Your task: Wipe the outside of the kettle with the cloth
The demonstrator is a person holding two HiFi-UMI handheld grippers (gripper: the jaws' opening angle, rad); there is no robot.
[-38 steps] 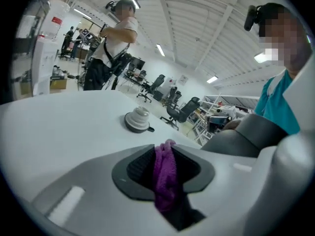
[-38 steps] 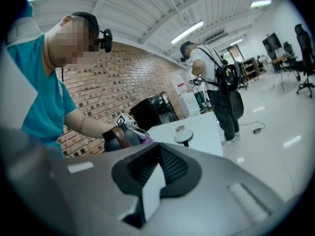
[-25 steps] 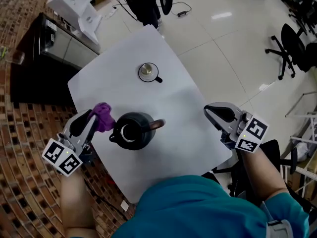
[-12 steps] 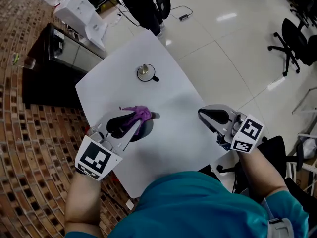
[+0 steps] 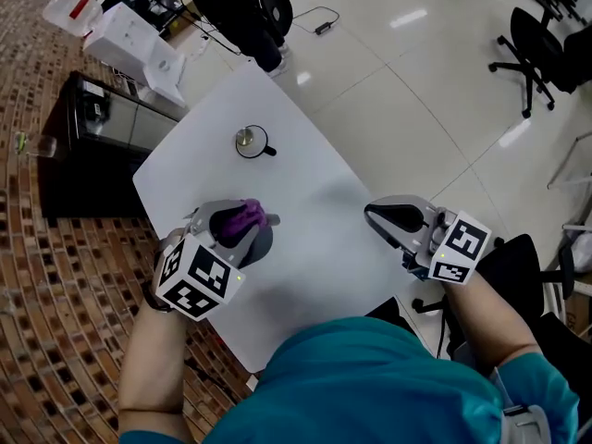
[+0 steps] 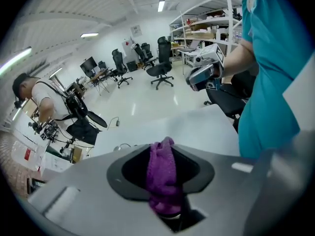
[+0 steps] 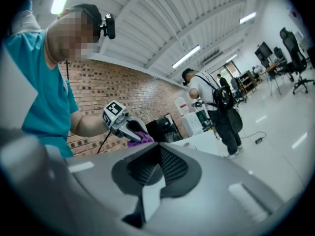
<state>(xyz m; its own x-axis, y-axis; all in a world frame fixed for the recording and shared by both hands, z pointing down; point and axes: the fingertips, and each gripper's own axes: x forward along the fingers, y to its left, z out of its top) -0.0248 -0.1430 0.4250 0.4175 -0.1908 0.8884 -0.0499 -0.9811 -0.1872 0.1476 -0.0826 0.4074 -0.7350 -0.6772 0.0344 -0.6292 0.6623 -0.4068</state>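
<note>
Pinching a crumpled purple cloth (image 6: 161,173) tight between its jaws, the left claw (image 5: 239,228) is closed on it and hangs right over the dark round kettle (image 5: 262,245). The kettle sits on the white tabletop (image 5: 310,178) toward its left edge. In the head view the claw and cloth cover most of the kettle, so only a dark curve of its body and a bit sticking out on the right show. The cloth looks to be down on the top of the kettle, though actual contact can't be made out. In the left gripper view the cloth fills the gap between the jaws and pokes out past the tips.

The right claw (image 7: 158,151) is closed too, ribbed pads pressed together with nothing between them. It's held in the air at the right edge of the tabletop, well apart from the kettle, pointing across at the left claw.

Farther back, toward the far corner of the tabletop, there's a small round black-rimmed piece with a shiny centre (image 5: 250,141), sitting on its own.

Off the tabletop: a low black cabinet (image 5: 79,151) to the left on the brick-patterned floor (image 5: 55,303), white boxes (image 5: 134,40) behind it, black office chairs (image 5: 536,35) on the pale glossy floor, and a person in dark trousers (image 5: 259,12) standing beyond the far corner.
</note>
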